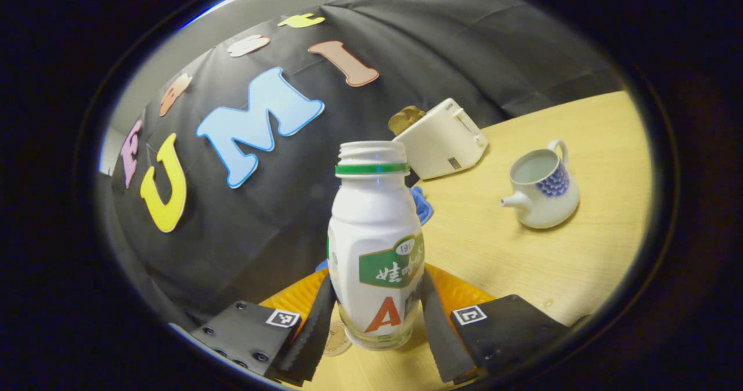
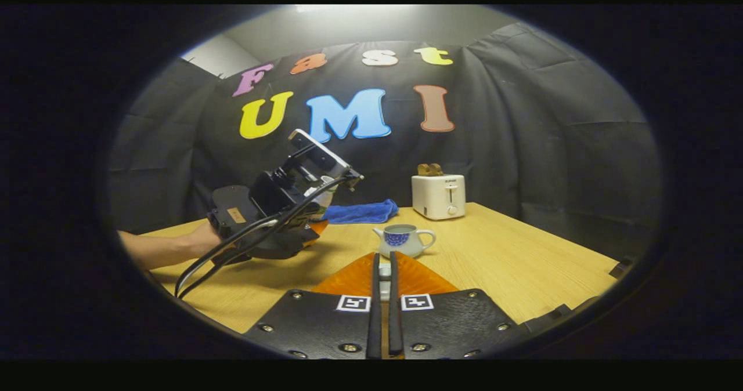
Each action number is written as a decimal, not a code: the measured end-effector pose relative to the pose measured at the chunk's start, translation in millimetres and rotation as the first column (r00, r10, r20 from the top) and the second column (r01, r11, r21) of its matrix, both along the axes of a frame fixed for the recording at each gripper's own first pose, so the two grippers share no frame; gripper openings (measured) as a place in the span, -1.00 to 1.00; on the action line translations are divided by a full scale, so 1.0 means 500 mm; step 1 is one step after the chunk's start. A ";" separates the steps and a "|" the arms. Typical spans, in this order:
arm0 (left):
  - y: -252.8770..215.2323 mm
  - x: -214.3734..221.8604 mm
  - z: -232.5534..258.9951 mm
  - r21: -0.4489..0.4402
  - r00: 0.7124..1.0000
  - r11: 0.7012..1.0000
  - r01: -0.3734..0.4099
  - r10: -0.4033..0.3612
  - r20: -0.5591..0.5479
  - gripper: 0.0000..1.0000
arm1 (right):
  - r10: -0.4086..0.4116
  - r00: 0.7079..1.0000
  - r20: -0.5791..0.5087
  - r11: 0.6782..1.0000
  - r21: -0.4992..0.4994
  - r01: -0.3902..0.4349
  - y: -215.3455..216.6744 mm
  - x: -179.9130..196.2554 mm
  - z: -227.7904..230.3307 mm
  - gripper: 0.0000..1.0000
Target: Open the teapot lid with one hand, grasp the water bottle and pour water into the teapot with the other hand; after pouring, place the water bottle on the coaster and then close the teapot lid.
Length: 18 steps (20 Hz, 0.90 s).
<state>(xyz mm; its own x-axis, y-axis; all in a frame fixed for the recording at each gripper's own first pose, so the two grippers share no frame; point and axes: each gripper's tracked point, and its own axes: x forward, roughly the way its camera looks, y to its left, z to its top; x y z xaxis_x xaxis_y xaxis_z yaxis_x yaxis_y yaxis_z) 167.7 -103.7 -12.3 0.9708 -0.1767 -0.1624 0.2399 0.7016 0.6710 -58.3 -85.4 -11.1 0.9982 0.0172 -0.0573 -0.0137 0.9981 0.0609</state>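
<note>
Because the left gripper (image 1: 376, 315) squeezes the capless white plastic water bottle (image 1: 375, 246) only low down, well apart from the open white-and-blue china teapot (image 1: 543, 189), it could tip and spill.

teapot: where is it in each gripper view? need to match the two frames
Left gripper view: the teapot sits right of centre on the table, lid off, spout pointing left, to the right of the bottle.
Right gripper view: the teapot sits at centre, just above the tongs, spout pointing left.
Shared landmark: the toaster stands behind the teapot in both.
</note>
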 end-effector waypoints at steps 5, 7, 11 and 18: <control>-0.031 0.001 -0.001 0.134 1.000 0.991 0.000 -0.003 0.026 0.60 | 0.007 1.000 0.017 1.000 0.016 -0.007 0.003 -0.015 0.014 -0.90; -0.048 0.000 0.001 0.188 0.999 0.982 0.008 -0.016 0.041 0.60 | 0.018 1.000 0.024 1.000 0.023 -0.019 0.010 -0.023 0.020 -0.90; -0.072 0.007 0.006 0.255 0.997 0.967 0.016 -0.036 0.074 0.60 | 0.019 0.998 0.059 1.000 0.005 -0.019 0.001 -0.040 0.034 -0.89; -0.109 0.016 -0.015 0.394 0.996 0.918 0.044 -0.068 0.049 0.73 | 0.005 0.998 0.061 0.999 0.040 -0.008 -0.021 -0.051 0.028 -0.90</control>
<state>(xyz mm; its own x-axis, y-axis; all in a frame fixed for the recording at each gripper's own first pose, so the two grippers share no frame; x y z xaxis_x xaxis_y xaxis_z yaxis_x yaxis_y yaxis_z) 175.9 -158.1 -20.0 0.9713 -0.1649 -0.1716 0.2217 0.3653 0.9041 -83.6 -95.6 2.8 0.9997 0.0245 0.0043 -0.0249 0.9947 0.0995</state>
